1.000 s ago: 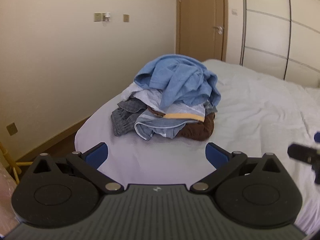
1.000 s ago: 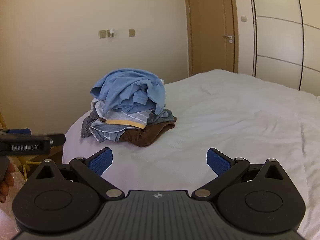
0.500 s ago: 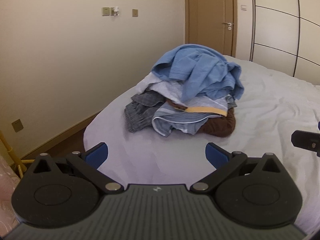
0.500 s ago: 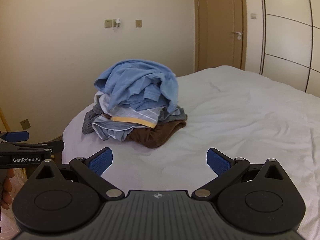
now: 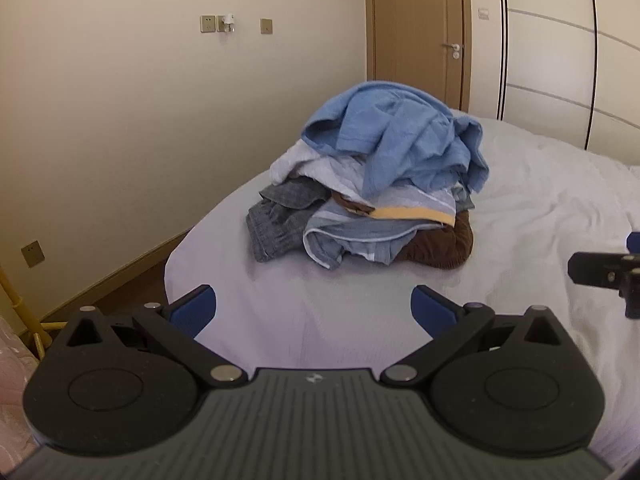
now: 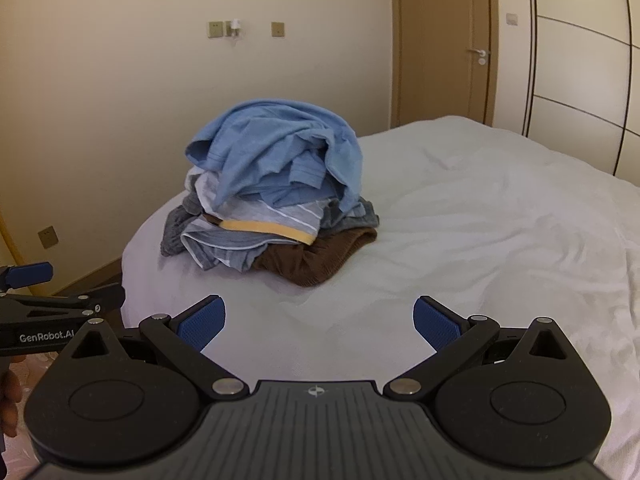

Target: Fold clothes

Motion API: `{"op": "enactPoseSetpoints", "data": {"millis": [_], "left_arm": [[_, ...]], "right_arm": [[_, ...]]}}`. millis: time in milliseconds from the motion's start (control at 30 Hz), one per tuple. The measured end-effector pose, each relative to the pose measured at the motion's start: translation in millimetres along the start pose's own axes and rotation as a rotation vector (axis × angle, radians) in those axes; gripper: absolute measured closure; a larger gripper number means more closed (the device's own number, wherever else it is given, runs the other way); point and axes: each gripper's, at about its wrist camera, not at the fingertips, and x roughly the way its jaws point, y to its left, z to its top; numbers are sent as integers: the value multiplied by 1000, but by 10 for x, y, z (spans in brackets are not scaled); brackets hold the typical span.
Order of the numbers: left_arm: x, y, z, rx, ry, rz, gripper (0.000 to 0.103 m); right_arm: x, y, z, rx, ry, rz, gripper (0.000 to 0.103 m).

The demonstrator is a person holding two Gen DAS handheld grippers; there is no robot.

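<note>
A heap of crumpled clothes (image 5: 372, 184) (image 6: 272, 200) lies near the corner of a white bed (image 5: 540, 200) (image 6: 500, 220). A light blue shirt (image 5: 400, 136) (image 6: 276, 148) tops the heap; a striped piece with a yellow band (image 5: 412, 213), a grey garment (image 5: 280, 220) and a brown one (image 6: 316, 258) lie under it. My left gripper (image 5: 314, 308) is open and holds nothing, well short of the heap. My right gripper (image 6: 320, 318) is open too, just as far from the clothes. Each gripper shows at the edge of the other's view.
A beige wall (image 5: 120, 120) with sockets runs along the bed's left side, with a strip of floor (image 5: 132, 280) between. A wooden door (image 5: 420, 32) and white wardrobe panels (image 5: 560, 60) stand behind the bed. A yellow frame (image 5: 16, 304) is at lower left.
Both grippers have moved closer to the heap, which now looks larger, and both views have swung to the left. Both stay open.
</note>
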Motion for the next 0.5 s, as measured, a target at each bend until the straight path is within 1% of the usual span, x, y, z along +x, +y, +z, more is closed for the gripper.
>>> {"op": "enactPoseSetpoints", "data": {"millis": [233,500], "left_arm": [[9,-102,-13,25,30,-24,1],[1,-155,-3,43,45,-27,1]], "right_arm": [[27,-76,-11,13,15,-13,0],[70,-109,-29,19,33,-16,0]]}}
